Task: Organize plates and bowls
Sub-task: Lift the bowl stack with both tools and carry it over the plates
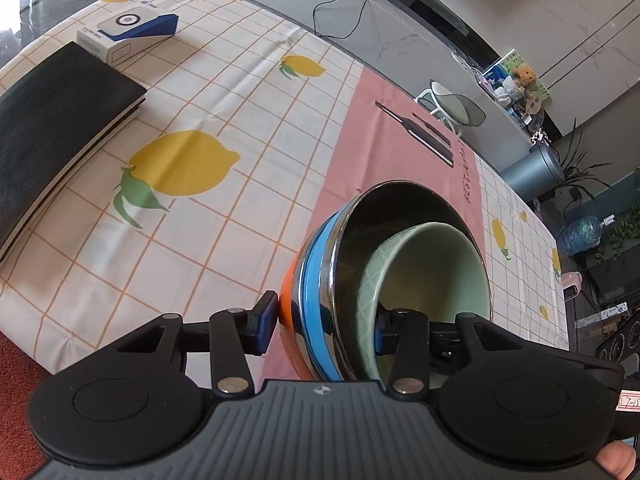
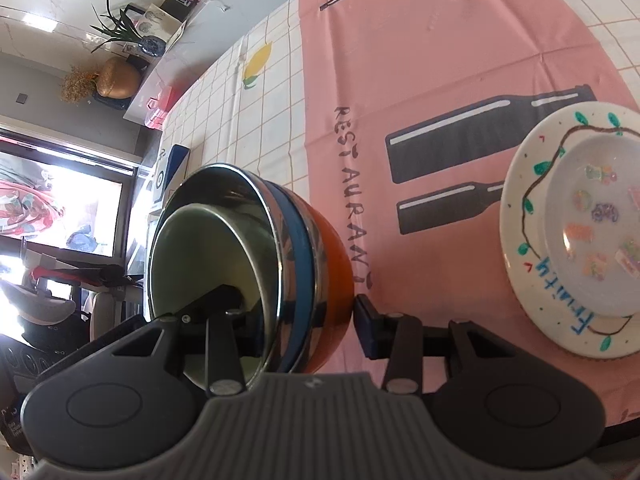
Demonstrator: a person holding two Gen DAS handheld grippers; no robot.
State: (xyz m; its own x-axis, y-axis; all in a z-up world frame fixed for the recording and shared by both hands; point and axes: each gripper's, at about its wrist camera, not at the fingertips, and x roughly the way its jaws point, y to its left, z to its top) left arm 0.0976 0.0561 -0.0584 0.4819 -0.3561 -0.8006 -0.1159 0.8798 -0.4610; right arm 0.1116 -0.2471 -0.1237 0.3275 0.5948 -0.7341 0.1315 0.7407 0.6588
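two grippers clamped on one nested bowl stack [image 1: 320, 280]: left gripper [image 1: 324, 320] and right gripper [image 2: 298, 312] each pinching its wall, tilted above desk [image 1: 240, 92]. plates [image 2: 560, 240] beside.

Both views are brightly daylit and sharp at the centre; straight lines are bent by fisheye distortion towards dark corners; the window [image 2: 60, 204] is blown out; glare is seen on the steel bowl [image 2: 280, 248].

Nested bowls [image 1: 384, 276] in left claw [image 1: 324, 322]
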